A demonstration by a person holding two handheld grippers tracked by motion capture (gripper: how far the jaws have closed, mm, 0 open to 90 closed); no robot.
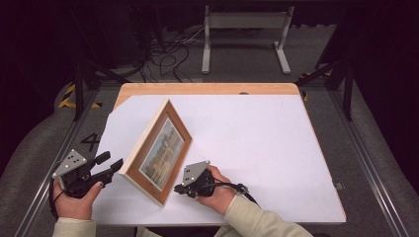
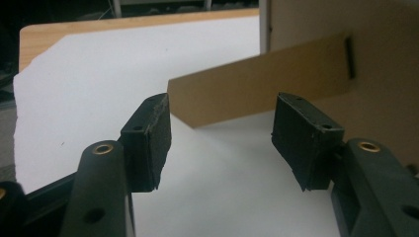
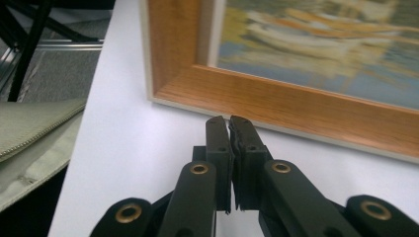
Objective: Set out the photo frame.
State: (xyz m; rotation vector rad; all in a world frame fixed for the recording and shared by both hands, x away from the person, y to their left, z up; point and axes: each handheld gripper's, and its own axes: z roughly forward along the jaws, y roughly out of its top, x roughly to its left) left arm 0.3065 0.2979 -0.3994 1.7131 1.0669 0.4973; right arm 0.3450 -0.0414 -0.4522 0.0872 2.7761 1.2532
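Observation:
A wooden picture frame [image 1: 160,153] with a painting of boats stands tilted on the white table [image 1: 257,143], propped by its brown cardboard back stand [image 2: 257,89]. Behind the frame's plain back [image 2: 385,59], at the table's left edge, my left gripper [image 1: 111,162] is open; nothing lies between its jaws in the left gripper view [image 2: 222,131]. In front of the frame, my right gripper [image 1: 177,188] is shut and holds nothing. Its tips [image 3: 230,123] sit just short of the frame's lower wooden edge [image 3: 276,98], and I cannot tell whether they touch it.
The table's wooden far edge [image 1: 207,89] shows beyond the white sheet. A grey metal stand [image 1: 244,22] and loose cables [image 1: 168,54] lie on the floor behind. Metal rails [image 1: 365,158] run along both sides. A pale sleeve [image 3: 34,133] lies at the near edge.

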